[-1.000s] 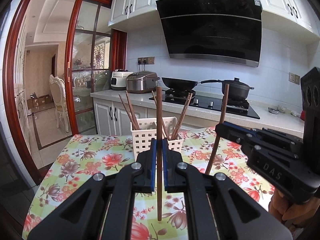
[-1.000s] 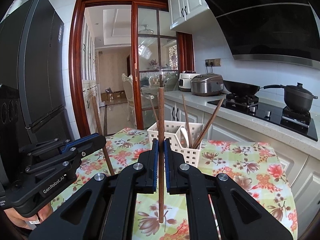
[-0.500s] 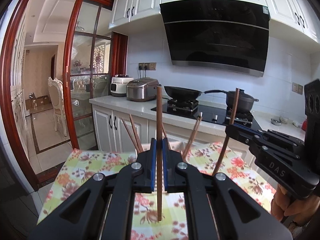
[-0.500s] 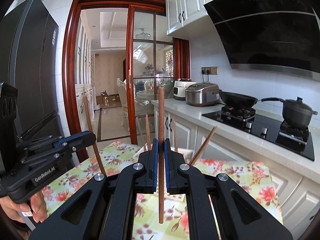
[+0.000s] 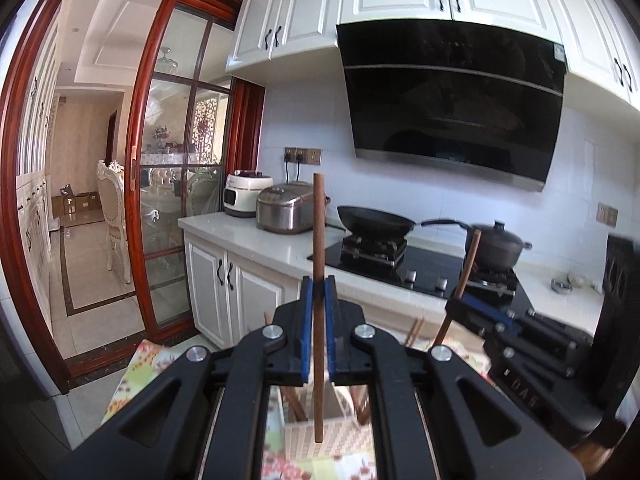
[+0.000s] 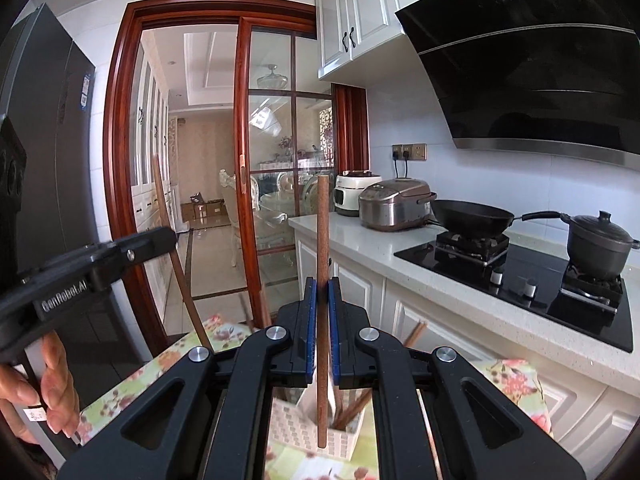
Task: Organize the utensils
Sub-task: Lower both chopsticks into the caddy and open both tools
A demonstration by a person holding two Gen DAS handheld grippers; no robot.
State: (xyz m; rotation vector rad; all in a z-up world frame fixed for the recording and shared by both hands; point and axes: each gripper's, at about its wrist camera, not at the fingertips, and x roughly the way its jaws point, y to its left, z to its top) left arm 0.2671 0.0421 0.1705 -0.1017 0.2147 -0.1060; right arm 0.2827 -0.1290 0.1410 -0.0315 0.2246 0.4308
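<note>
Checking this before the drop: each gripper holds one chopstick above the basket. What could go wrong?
1. The left gripper pinches its brown wooden chopstick on a narrow strip, so it could pivot or slip.
2. The white slotted plastic basket already holds slanted chopsticks, which may block entry.
3. The right gripper works close by; the grippers might collide.

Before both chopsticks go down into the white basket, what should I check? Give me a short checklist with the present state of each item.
1. Left gripper shut on its chopstick: ok.
2. Right gripper shut on its chopstick: ok.
3. Both chopsticks upright: ok.
4. Lower tips above the white basket opening: cannot tell; they overlap it in view, depth is unclear.
5. Room among the chopsticks already inside: cannot tell.
6. Basket standing upright on the floral tablecloth: ok.
</note>
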